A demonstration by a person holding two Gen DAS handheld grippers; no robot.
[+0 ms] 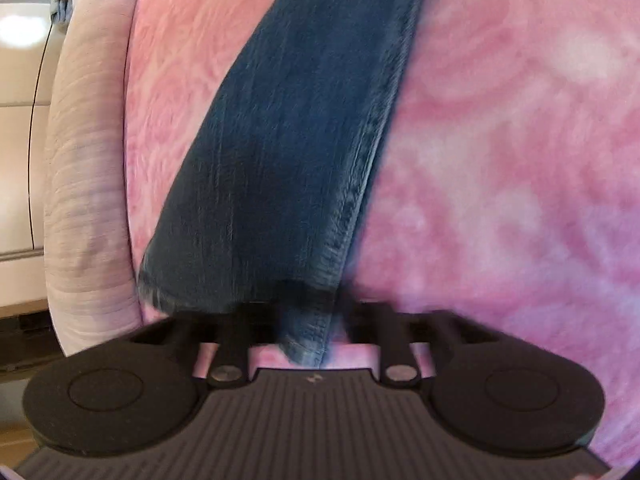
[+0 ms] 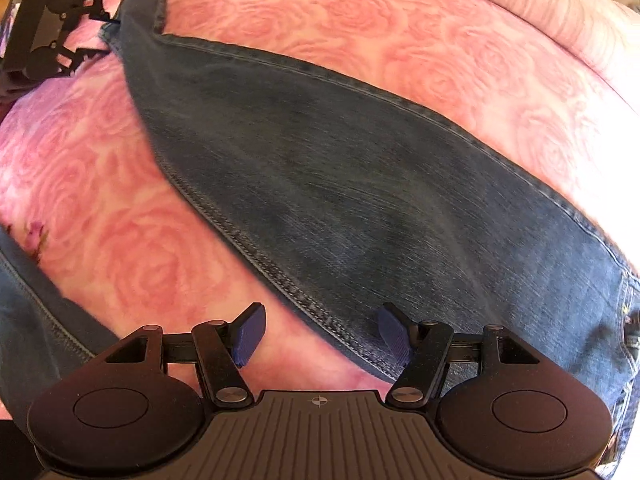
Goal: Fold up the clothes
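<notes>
Dark blue jeans (image 2: 340, 200) lie stretched across a pink rose-patterned blanket (image 2: 360, 32) on the bed, running from upper left to lower right in the right wrist view. The left gripper (image 1: 308, 320) is clamped on the hem of one leg, the denim bunched between its fingers. The right gripper (image 2: 320, 336) stands apart over the inseam edge at lower centre, holding nothing.
</notes>
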